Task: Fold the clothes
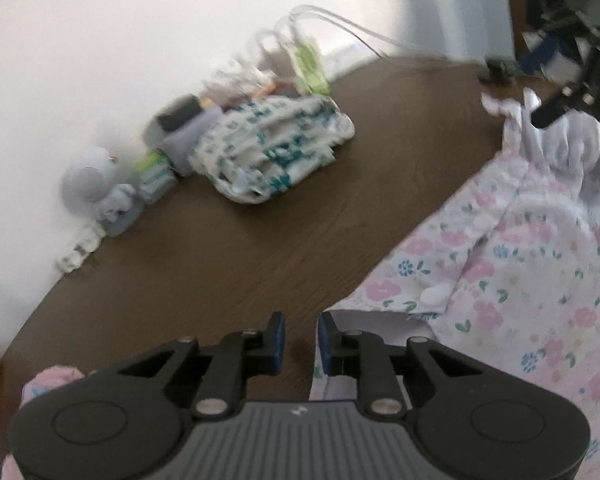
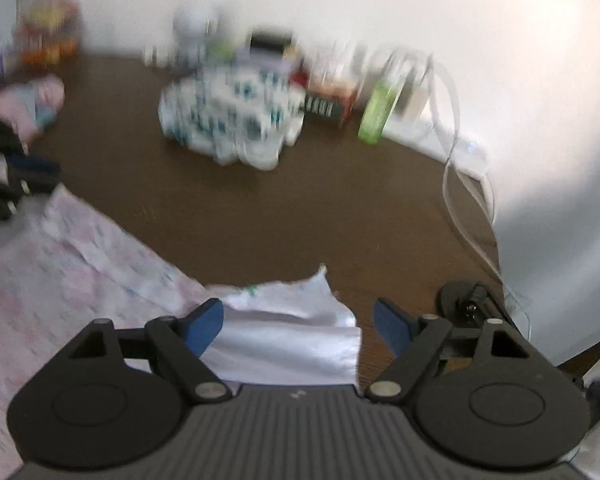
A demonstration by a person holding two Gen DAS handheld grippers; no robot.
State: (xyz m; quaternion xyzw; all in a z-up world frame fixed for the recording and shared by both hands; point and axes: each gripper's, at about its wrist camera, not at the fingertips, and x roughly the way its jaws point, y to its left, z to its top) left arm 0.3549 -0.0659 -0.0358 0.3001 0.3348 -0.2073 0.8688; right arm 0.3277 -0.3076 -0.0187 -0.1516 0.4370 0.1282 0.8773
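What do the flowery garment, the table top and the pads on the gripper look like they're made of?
The flowery garment looks like thin woven cotton, matte: it creases softly and has a ruffled white edge. The table top looks like dark brown wood or a wood-look laminate, with faint grain streaks and a dull finish. The blue pads of the right gripper look like rubber or soft plastic on black plastic arms; I can't tell which.

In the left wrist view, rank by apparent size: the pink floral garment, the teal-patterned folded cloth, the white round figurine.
1. Pink floral garment, though it lies nearest the camera.
2. Teal-patterned folded cloth.
3. White round figurine, clearly smallest.
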